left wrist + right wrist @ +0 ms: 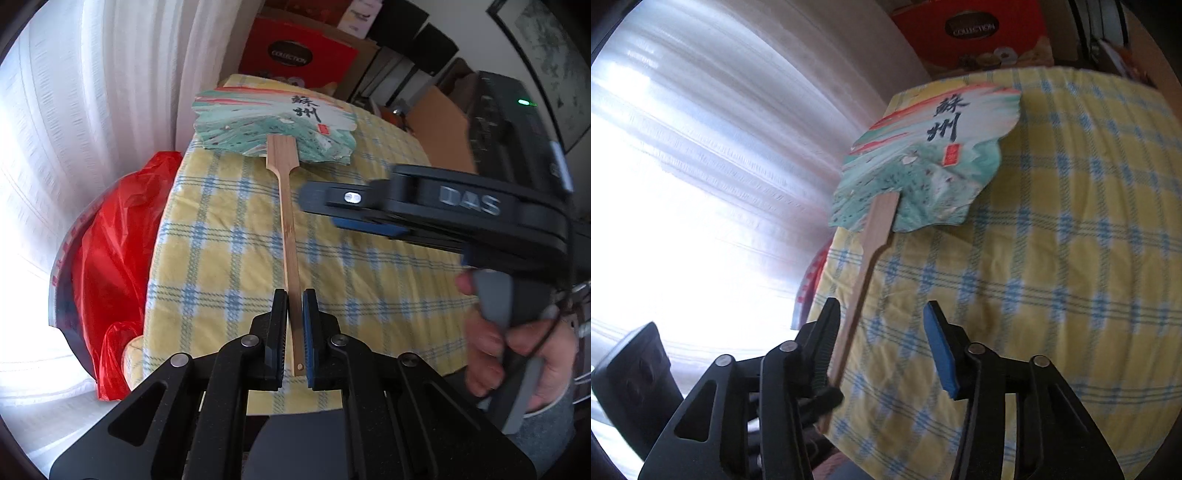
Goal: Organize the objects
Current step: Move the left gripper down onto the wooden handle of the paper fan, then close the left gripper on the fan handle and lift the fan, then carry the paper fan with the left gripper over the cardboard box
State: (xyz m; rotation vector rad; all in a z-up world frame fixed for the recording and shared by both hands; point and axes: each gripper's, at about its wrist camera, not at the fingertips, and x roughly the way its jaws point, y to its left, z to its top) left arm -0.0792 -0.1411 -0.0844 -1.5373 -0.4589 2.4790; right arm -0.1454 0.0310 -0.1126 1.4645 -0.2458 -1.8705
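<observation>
A paper fan (273, 118) printed in green, red and white with black characters lies on a yellow and blue checked cloth (229, 229). Its long wooden handle (286, 221) runs toward me. My left gripper (295, 295) is shut on the handle near its end. A hand (517, 350) holds my right gripper (317, 208), which reaches in from the right toward the handle's middle. In the right wrist view the fan (923, 162) shows its handle (862, 273) passing between the fingers of the right gripper (882, 308), close beside the left finger (827, 339). The blue pad (938, 350) stands well clear, so this gripper is open.
A red plastic bag (110, 240) sits off the cloth's left edge, beside a white curtain (92, 92). Behind the fan stands a red box marked COLLECTION (295, 55). A cardboard box (436, 122) and a black device with a green light (517, 110) are at the far right.
</observation>
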